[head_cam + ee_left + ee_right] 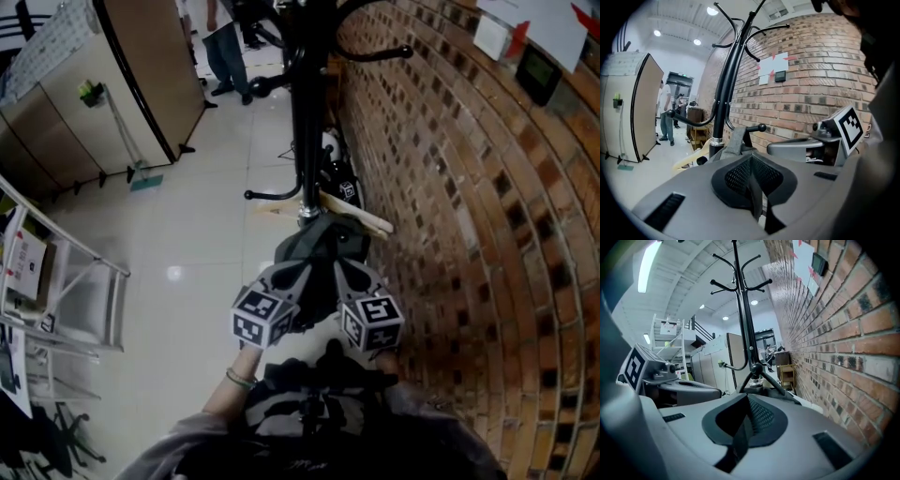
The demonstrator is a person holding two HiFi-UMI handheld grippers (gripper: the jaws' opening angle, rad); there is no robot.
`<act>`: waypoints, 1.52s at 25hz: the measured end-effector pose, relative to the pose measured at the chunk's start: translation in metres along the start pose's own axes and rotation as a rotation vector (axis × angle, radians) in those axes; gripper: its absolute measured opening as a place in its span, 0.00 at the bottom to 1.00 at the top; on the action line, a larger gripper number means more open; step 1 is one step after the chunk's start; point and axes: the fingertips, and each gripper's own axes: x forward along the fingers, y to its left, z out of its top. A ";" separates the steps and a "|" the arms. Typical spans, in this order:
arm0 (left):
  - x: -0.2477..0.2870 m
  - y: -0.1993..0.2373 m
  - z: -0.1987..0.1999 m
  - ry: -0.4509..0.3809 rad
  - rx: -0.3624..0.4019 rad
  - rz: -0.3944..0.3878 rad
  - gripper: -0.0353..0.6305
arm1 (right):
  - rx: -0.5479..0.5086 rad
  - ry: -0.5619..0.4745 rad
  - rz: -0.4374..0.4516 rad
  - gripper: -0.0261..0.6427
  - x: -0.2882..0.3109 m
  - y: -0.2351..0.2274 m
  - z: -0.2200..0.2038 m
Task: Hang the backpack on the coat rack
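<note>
Grip: left gripper (752, 180) clamped on a dark strap (756, 197); right gripper (743, 425), at its 3 o'clock, pinching another.
Backpack (319, 242): 12 o'clock from both, low by the pole's foot.
Coat rack (305, 122): upright beyond; brick wall (450, 187) at its 3 o'clock.

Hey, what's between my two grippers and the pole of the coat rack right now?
The backpack fills that stretch, close up against the pole of the coat rack; the head view shows it.

- The pale, glossy tiled floor (206, 225) carries everything here.
- The black coat rack (305, 122) stands on it.
- Pale wooden boards (361, 216) lie at the rack's base.
- A teal mop head (145, 182) rests farther left.
</note>
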 end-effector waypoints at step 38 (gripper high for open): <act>-0.043 0.002 -0.028 -0.014 -0.069 -0.029 0.06 | 0.104 0.002 0.012 0.05 -0.016 0.064 -0.027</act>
